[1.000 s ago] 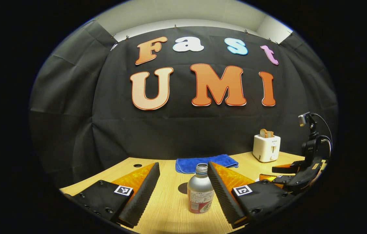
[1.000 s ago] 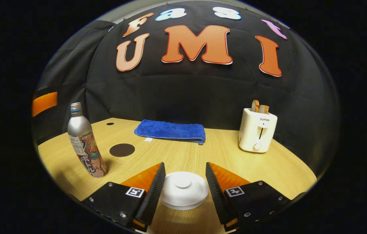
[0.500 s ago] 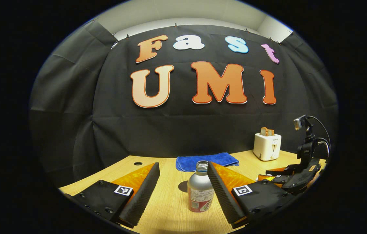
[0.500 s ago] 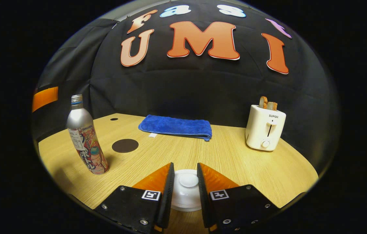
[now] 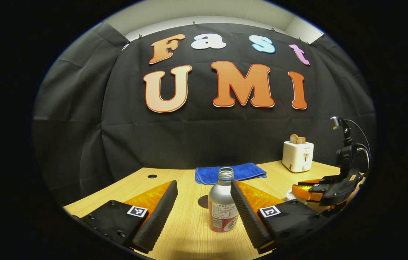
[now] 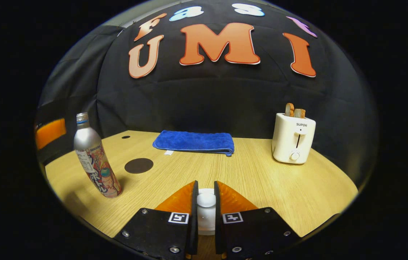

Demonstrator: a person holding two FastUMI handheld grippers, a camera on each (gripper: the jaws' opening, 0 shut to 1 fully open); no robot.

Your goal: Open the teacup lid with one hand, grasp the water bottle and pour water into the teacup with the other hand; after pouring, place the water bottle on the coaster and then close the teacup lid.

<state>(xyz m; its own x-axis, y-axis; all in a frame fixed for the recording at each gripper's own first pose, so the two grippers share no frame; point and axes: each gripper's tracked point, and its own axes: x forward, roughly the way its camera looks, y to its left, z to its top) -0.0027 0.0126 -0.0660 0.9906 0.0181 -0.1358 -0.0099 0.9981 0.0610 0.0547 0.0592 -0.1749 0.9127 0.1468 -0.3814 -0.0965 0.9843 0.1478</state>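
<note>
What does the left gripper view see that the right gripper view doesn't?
The left gripper view has the bottle standing right between the left gripper's wide-open fingers, and it looks at the right gripper from outside, off to the side. The right gripper view looks straight down at the white lid, pinched at its knob by that gripper's own fingers, and has the whole round coaster beside the bottle. Both have the bottle, the blue towel, the toaster and the wooden table.

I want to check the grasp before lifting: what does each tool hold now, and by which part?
The right tool is closed on the teacup lid, holding its knob. The left tool is open around the water bottle and holds nothing.
</note>
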